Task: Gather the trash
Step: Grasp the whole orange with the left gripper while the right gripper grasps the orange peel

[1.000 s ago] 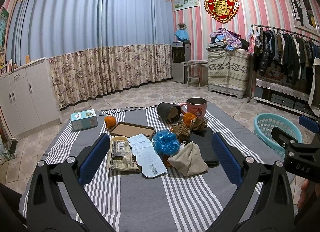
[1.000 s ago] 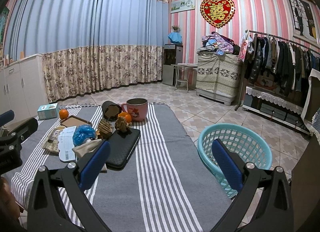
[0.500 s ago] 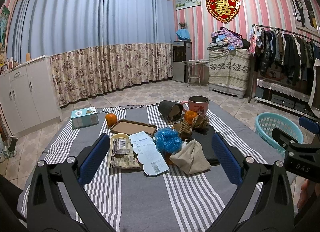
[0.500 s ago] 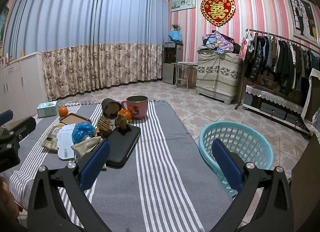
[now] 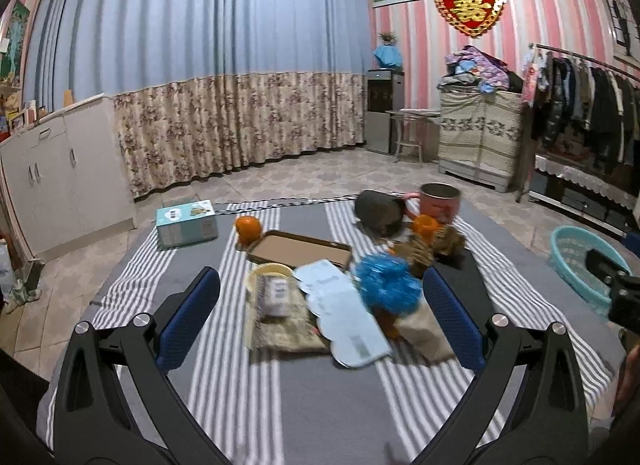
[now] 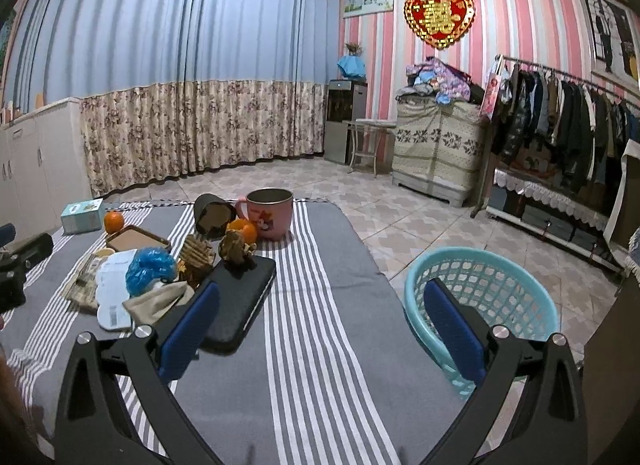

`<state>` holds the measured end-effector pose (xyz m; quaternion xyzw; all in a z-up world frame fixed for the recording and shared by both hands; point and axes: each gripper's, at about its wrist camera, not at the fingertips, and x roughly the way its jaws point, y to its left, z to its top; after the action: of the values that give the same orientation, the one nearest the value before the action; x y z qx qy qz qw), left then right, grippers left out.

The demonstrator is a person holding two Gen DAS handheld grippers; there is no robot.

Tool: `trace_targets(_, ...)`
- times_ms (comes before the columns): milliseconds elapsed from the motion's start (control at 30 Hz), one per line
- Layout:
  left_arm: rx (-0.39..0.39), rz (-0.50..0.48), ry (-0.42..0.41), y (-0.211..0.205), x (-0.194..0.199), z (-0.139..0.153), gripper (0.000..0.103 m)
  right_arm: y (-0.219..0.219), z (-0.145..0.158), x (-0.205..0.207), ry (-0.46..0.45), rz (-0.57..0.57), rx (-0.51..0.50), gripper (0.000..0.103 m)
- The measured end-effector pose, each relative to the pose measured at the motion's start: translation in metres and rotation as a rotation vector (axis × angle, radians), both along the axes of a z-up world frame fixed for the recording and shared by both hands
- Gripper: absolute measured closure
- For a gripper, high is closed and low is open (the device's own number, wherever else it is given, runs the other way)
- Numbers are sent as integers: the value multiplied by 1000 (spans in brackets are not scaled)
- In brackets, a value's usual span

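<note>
Striped grey cloth (image 5: pixel 256 393) carries the litter: blue crumpled plastic bag (image 5: pixel 386 283), white paper label (image 5: pixel 344 317). Left gripper (image 5: pixel 320 317) and right gripper (image 6: pixel 320 321) both spread, empty. Turquoise plastic basket (image 6: pixel 480 285) sits on the floor just beside the cloth.

Left tool (image 5: pixel 320 313): jaws spread wide, nothing between blue pads (image 5: pixel 191 319), held level, pointing forward, hovering clear of surface below. Right tool (image 6: pixel 320 329): jaws likewise wide apart, empty, blue pads (image 6: pixel 454 335) parallel, held level and raised. Both side by side, well apart; each shows at edge of other's view. Sliver of hand (image 5: pixel 628 381) at right edge of left view.
</note>
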<state>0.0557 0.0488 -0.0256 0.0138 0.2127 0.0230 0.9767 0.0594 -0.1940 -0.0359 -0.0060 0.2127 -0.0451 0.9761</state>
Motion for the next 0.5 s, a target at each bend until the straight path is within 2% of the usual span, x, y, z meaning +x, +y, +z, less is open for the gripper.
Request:
trace_targets(200,1,26,16,31,51,2,5,-1,-1,35,47,-20,16,4)
trace_targets(367,-17,50,61,56,108,-3,5,-4,-7,75,104,-15,82,4)
trace_targets(500,-11,71,89,74,150,-9,5,0,-11,108,129,-57,59,4)
